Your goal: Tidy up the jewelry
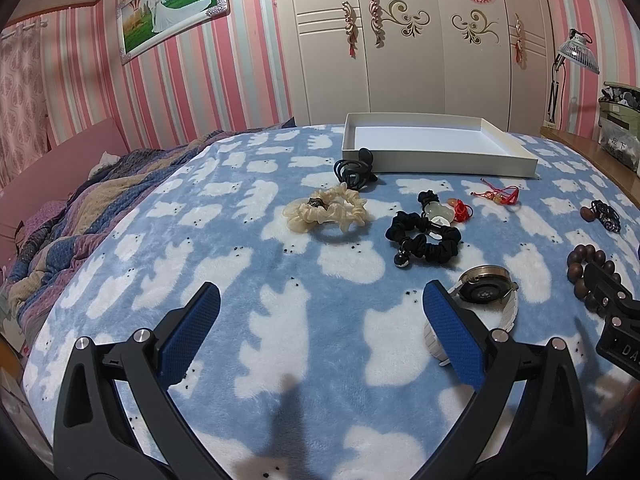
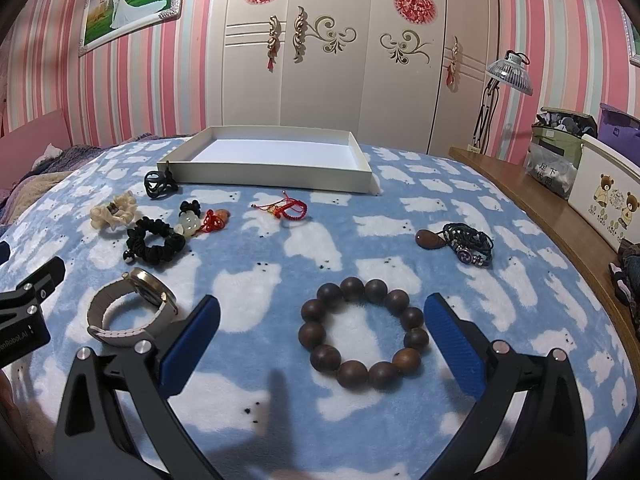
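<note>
Between right claw point(image 2: 322, 330) fingers, bead bracelet point(image 2: 362, 332)

Fleecy blanket point(image 2: 320, 248); smooth wooden bead bracelet point(image 2: 362, 334); matt cardboard tray point(image 2: 276, 178).

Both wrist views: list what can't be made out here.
- Watch: left view, strap partly behind the left tool finger; dial faces away in both views.
- Wooden bead bracelet: left view, part hidden by the right tool's body.
- Red cord charm: right view, too small to read details.
- White tray: its near wall hides part of the floor.
</note>
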Demonstrator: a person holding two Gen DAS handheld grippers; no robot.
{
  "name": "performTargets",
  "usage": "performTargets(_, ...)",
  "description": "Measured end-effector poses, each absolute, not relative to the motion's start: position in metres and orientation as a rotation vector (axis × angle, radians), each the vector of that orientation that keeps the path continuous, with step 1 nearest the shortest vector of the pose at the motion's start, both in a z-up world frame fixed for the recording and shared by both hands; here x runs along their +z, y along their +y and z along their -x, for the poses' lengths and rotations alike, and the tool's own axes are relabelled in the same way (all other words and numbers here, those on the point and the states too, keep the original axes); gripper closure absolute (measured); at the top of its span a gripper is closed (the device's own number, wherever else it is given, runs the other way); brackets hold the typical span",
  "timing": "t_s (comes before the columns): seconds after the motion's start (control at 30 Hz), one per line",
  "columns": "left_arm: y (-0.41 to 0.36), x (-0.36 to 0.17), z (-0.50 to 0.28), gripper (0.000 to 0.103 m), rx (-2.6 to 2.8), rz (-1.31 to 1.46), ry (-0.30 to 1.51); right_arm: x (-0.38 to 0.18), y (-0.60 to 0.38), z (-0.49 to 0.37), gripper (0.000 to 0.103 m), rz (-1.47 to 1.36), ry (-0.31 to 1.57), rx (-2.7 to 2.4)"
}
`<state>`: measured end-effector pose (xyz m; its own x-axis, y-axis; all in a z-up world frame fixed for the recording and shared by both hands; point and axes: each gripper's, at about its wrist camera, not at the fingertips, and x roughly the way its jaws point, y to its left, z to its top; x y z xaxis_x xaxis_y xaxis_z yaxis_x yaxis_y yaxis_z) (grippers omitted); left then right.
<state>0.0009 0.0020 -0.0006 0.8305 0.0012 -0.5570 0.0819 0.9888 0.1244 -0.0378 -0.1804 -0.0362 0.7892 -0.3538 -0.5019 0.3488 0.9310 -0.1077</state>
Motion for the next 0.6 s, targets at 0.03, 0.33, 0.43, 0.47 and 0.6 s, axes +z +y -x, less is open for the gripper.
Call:
performTargets(0.03, 0.0021, -0.0006, -0.0010, 0.003, -0.043, -0.145, 0.589, -0.0360, -0.1806, 0.0380, 0.001, 0.010, 0.541, -0.378)
performTargets(0.33, 0.0020, -0.0006, -0.0012, 0.003, -0.043, -0.145, 0.590, -0.0326, -0.1813, 0.0384, 0.001, 0.009, 0.534, -0.379)
performTargets(0.43, 0.0021, -0.0005, -0.0012, 0.003, -0.043, -0.145, 0.591, -0.0330, -0.1815, 0.0384, 0.001, 0.007, 0.534, -0.379)
performTargets(0.47, 0.0020, -0.0005, -0.0013, 0.003, -0.043, -0.145, 0.591, -0.0335, -0.1805, 0.0387, 0.001, 0.009, 0.534, -0.379)
performTargets(0.6, 0.0020, -0.0005, -0.0013, 0.003, -0.044, -0.145, 0.591, -0.0330, -0.1810, 0.0391, 0.001, 0.010, 0.534, -0.378)
